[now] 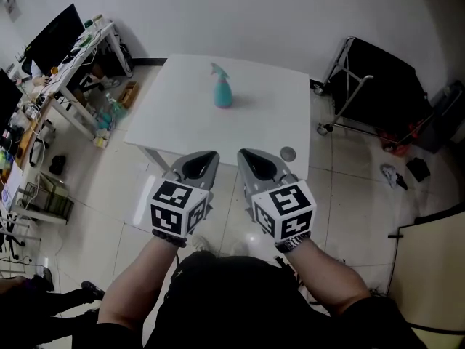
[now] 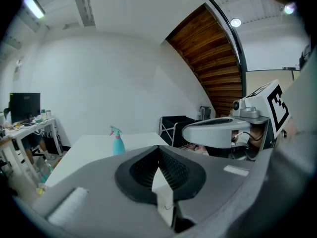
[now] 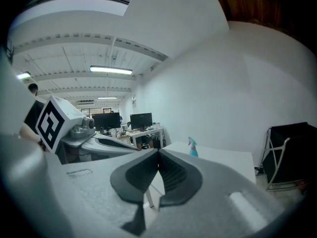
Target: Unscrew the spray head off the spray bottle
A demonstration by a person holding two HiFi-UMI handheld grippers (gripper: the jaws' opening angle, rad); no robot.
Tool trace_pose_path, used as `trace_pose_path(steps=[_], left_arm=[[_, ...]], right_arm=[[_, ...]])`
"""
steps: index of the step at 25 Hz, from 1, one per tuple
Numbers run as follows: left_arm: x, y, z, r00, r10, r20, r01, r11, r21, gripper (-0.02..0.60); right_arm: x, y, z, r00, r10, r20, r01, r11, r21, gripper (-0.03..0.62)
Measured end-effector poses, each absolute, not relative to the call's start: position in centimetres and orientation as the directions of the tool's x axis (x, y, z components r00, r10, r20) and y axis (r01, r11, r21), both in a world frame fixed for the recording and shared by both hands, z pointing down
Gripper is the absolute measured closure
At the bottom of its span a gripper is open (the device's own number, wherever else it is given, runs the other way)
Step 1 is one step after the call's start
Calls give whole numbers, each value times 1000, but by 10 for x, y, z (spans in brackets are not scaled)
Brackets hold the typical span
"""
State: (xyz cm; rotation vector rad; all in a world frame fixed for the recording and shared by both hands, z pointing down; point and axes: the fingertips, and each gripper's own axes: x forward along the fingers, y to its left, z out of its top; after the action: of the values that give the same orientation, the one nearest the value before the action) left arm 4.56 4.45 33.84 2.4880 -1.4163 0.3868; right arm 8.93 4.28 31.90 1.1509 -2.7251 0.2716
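1. The spray bottle stands upright in the upper centre of the head view, on the far half of the white desk. The top is bare all round it, and I judge this leaves room to come at it from either side.
2. The spray head is still seated on the bottle's neck, with its nozzle pointing toward the upper left of the frame. So no part of the unscrewing is done yet.
3. I hold both tools side by side in the lower centre of the head view. They are short of the desk's near edge and well apart from the bottle. Both aim at it and tip slightly down, which I read as lining up an approach.
4. In its own view the left claw is fully closed. The ribbed pads meet with nothing between them, and it touches nothing.
5. The right claw is the same: pads pressed together, empty and in contact with nothing. The bottle shows small beyond its tip.
6. My judgement is that both claws must spread before either can grip. One would then steady the bottle's body while the other turns the head.
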Motion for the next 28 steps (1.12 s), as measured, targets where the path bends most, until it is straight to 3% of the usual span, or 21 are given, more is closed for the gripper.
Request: trace_pose_path(steps=[28], left_arm=[[2,-48,355,547,-763,344,-833,-535,140,566]], right_arm=[[45,-47,330,-633,-718,289,-760,648,-56,603]])
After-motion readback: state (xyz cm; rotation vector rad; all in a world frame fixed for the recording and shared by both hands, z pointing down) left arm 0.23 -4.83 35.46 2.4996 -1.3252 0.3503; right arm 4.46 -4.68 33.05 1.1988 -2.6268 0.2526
